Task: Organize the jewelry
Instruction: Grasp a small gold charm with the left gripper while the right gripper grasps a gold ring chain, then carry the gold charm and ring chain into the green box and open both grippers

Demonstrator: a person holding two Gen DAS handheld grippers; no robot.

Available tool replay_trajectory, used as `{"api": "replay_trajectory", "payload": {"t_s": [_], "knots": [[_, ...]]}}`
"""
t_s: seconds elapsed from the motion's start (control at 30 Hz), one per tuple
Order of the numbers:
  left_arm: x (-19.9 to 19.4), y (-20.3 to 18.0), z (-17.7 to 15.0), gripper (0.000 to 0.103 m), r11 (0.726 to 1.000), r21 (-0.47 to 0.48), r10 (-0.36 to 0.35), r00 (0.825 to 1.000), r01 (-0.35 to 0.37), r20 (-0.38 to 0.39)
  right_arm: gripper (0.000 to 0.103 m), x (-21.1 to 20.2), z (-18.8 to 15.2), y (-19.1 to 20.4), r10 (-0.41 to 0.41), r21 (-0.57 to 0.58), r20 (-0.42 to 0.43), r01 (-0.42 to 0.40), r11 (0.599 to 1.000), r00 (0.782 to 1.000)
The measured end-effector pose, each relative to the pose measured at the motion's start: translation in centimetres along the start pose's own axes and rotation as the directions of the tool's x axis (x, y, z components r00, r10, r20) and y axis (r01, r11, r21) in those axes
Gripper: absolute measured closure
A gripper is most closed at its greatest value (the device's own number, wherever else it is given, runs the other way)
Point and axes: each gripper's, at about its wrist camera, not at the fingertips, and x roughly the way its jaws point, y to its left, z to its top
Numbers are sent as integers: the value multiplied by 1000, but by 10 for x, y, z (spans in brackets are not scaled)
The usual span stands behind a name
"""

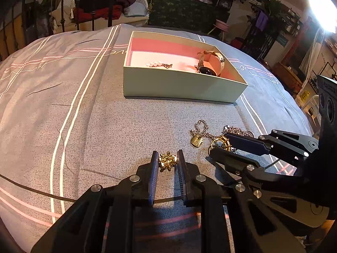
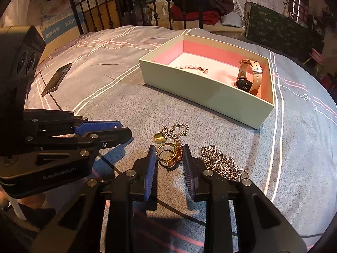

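My left gripper (image 1: 167,156) is shut on a small gold flower brooch (image 1: 167,161), low over the grey bedspread. My right gripper (image 2: 169,150) has a gold ring (image 2: 171,157) between its pads, and both pads touch it. From the left wrist view, that right gripper (image 1: 219,143) reaches in from the right around the ring (image 1: 217,140). A chain with a gold tag (image 2: 160,138) lies just beyond the ring. A heap of silver chain (image 2: 223,164) lies to its right. The open box (image 2: 200,92) holds a watch (image 2: 246,78) and a pearl bracelet (image 2: 189,65).
The box (image 1: 179,84) stands on the bed beyond both grippers. A dark phone (image 2: 56,79) lies on the bedspread at the left. A metal bed frame (image 2: 118,4) and cluttered furniture rise behind the bed. My left gripper (image 2: 126,128) sits close on the right gripper's left.
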Motion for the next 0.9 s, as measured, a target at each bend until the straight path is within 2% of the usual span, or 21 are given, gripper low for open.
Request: {"api": "replay_trajectory", "payload": {"t_s": [0.17,0.63,0.77,0.9], "knots": [[1,-3,4,86,1000,7,-3,1000,3,0,76,-6,2,-3,-5,5,15,5,1000,1000],[4,-2,6,86,1000,6,4,1000,-4,-11,76,1,-4,-2,2,5,-12,-2,1000,1000],[1,-8,30,86,999,38,3,1000,-4,29,76,-5,12,-8,-19,-12,18,19,1000,1000],[-4,-18,70,86,997,76,-1,995,-7,100,76,-14,43,-25,-66,-5,76,66,998,995]]}}
